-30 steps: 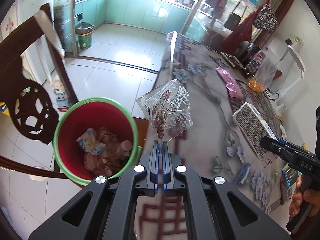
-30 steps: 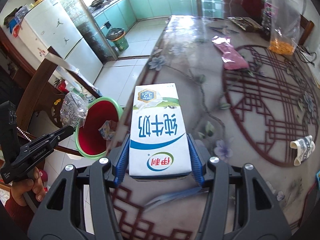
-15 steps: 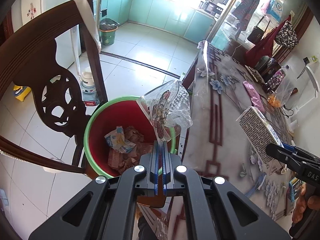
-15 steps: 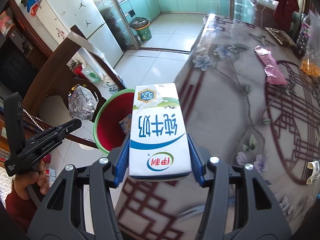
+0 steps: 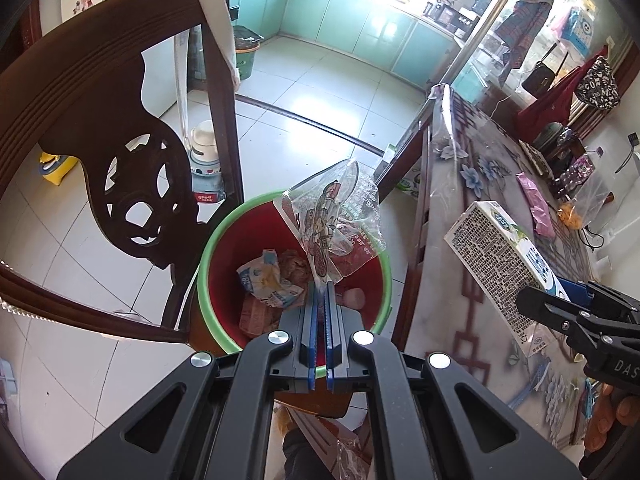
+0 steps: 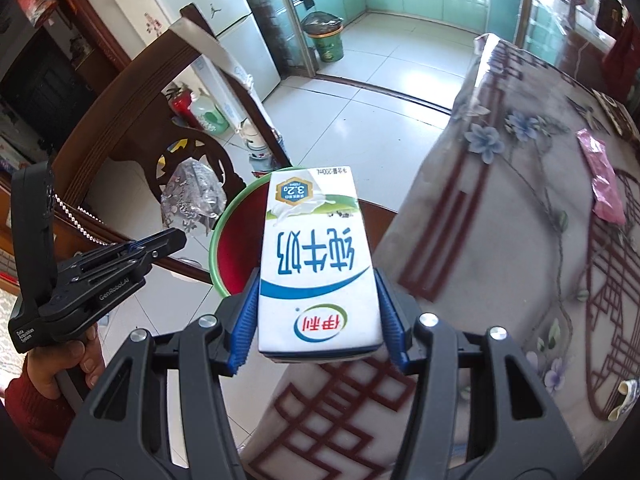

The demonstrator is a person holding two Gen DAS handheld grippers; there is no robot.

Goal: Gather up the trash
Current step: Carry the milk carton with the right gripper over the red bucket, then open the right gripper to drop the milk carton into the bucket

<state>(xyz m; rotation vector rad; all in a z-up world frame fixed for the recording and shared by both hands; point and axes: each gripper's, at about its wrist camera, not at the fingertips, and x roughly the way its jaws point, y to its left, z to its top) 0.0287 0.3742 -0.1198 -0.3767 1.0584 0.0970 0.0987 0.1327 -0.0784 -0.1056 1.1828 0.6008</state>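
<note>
Since a second ago both your hands have swung off the table (image 6: 500, 216) toward the bin (image 5: 224, 248), so you're at the drop-off stage w/ two pieces of trash at once. Your left gripper (image 5: 319, 292) has its blue pads pressed together on the tail of the clear printed wrapper (image 5: 334, 220), which earlier hung over the tabletop edge & now hangs right above the bin's red inside. My read: that one's ready to let go. Your right gripper (image 6: 318, 300) is clamped on the milk carton (image 6: 316, 256), pads on both its sides, jaws about halfway. The carton was over the table before; now its far end reaches over the green rim while its near end sits above the table edge, so I'd say it needs a bit more travel.

Bin already holds crumpled packets & paper, room left. Around it: a dark carved chair (image 5: 100, 128) stands just beside the bin on the far side from the table, so the gap's tight for two tools together. Watch they don't knock each other. Left on the table: a pink packet (image 6: 604, 176) & a crumpled scrap (image 6: 626, 398) near the edge.
</note>
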